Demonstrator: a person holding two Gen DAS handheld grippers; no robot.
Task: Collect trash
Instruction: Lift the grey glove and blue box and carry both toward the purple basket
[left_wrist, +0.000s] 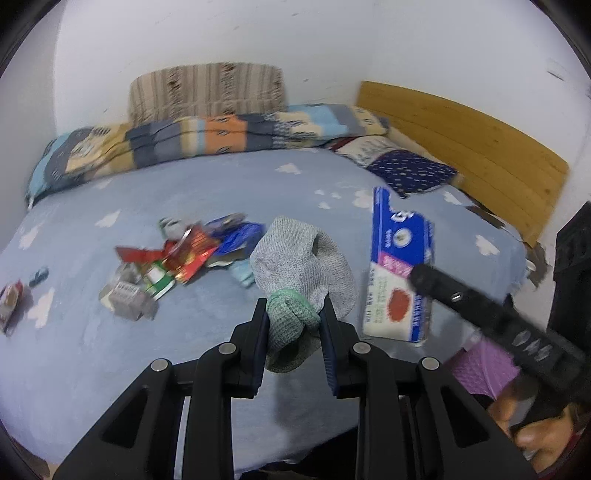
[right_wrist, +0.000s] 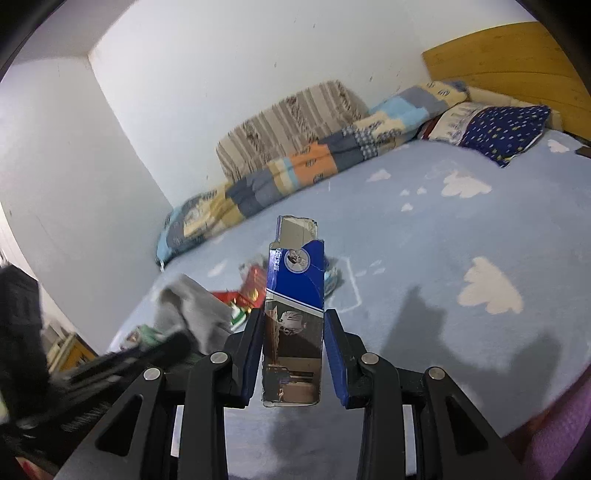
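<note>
The left tool (left_wrist: 293, 317) is clamped on a grey sock (left_wrist: 303, 254) at its green cuff, the rest of the sock bulging up and forward past the pads. The right tool (right_wrist: 293, 332) is clamped on an opened blue carton (right_wrist: 295, 295), which stands upright between its pads with the torn end uppermost. In the left wrist view that carton (left_wrist: 400, 266) hangs just right of the sock, above the bed (left_wrist: 207, 184).

Both items appear lifted clear of the bedding, so the step in hand looks like carrying them off to wherever the trash goes. To do it well, each grip should stay firm, since the limp sock could slip at its cuff and the light carton could twist. A purple mesh container (left_wrist: 484, 365), possibly the bin, shows at the lower right.

Both tools point forward and somewhat down over the bed, side by side and near each other. More trash (left_wrist: 173, 262), a heap of wrappers and small boxes, lies on the blue sheet farther left, with one wrapper (left_wrist: 11, 299) near the edge.
</note>
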